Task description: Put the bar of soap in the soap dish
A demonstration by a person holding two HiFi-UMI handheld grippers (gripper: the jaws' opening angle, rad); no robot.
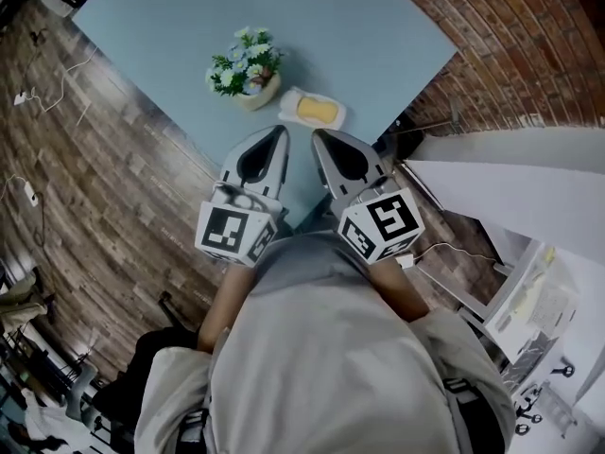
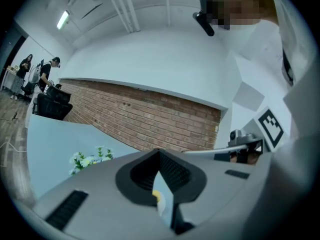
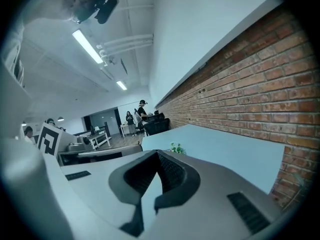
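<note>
Soap (image 1: 319, 110) lies in the dish (image 1: 289, 101) at the plant's (image 1: 246, 66) four o'clock, so the job looks done; left gripper (image 1: 280, 130) and right gripper (image 1: 319, 134), at the dish's six o'clock, are both pinched together, empty.

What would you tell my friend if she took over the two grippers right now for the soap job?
Left gripper: jaws shut, empty, held close to the person, touching nothing.
Right gripper: jaws shut, empty, right beside the left one.
Things: the yellow bar of soap lies in the white soap dish on the blue table, next to the pot of flowers.
Done: the soap is in the dish.
Left: nothing that shows; probably just keep both grippers away from the dish.
</note>
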